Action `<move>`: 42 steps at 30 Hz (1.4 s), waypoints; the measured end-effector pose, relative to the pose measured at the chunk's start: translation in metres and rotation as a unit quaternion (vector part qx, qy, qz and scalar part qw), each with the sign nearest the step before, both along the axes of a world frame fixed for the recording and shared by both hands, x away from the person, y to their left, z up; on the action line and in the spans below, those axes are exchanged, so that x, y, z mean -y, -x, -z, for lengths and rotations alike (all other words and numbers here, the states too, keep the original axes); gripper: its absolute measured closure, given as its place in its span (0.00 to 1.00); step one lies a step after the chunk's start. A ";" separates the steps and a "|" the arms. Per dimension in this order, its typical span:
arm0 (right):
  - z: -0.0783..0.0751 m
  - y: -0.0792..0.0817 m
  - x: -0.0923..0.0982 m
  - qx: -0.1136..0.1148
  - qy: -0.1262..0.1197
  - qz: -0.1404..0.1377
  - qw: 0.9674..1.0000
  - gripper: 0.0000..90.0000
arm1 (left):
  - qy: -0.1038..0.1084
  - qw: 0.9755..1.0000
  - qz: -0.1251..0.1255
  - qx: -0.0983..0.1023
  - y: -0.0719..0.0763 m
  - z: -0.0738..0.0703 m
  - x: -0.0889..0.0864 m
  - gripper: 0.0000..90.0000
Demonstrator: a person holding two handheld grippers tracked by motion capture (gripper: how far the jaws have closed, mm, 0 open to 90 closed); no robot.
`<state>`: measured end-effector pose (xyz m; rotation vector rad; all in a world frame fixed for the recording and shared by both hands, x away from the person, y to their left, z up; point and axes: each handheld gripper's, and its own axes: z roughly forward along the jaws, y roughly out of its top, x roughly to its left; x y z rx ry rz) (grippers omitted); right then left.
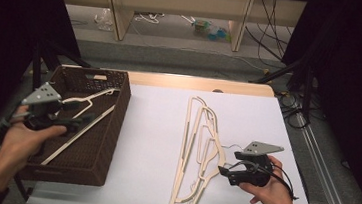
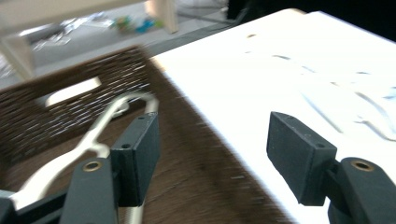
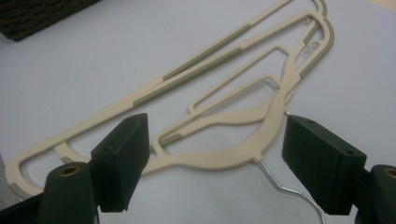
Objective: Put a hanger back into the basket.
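A stack of cream plastic hangers [image 1: 183, 152] lies along the white table [image 1: 156, 130], right of centre. My right gripper [image 1: 226, 174] hovers at the stack's right side, open. In the right gripper view its jaws [image 3: 215, 140] straddle the top hanger's neck [image 3: 224, 158] and wire hook [image 3: 280, 184] without touching them. Another cream hanger [image 1: 64, 147] lies slanted inside the brown wicker basket [image 1: 123, 106] at the left. Above the basket my left gripper [image 1: 82, 120] is open and holds nothing. In the blurred left gripper view that hanger [image 2: 93, 140] shows past the left jaw of the gripper [image 2: 212, 140].
The basket [image 2: 56, 116] sits on the table's left edge. Beyond the table's far edge are a wooden frame [image 1: 122, 11], cables and bits of clutter on the floor. Dark stands rise on either side of the table.
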<state>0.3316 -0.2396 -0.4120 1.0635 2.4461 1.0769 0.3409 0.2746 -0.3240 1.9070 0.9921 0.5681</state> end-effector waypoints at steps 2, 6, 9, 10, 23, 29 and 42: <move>0.002 0.001 -0.002 -0.008 0.002 0.006 1.000 0.27 | 0.007 1.000 0.023 0.004 0.013 0.002 0.019 0.38; 0.014 0.005 -0.014 -0.027 0.014 0.032 0.999 0.27 | 0.005 0.998 0.064 0.003 0.032 0.011 0.053 0.36; 0.019 0.007 -0.020 -0.039 0.017 0.040 0.998 0.27 | 0.005 0.996 0.092 -0.009 0.042 0.022 0.075 0.35; 0.021 0.007 -0.022 -0.038 0.027 0.033 0.998 0.27 | 0.003 0.995 0.102 -0.007 0.044 0.025 0.081 0.35; 0.041 0.019 -0.059 -0.076 0.063 0.028 0.995 0.24 | -0.021 0.989 0.147 -0.014 0.061 0.056 0.124 0.33; 0.047 0.018 -0.065 -0.088 0.074 0.047 0.992 0.24 | -0.023 0.990 0.141 -0.023 0.071 0.072 0.131 0.32; 0.058 0.014 -0.072 -0.097 0.106 0.043 0.989 0.22 | 0.014 0.990 0.134 -0.028 0.089 0.101 0.130 0.31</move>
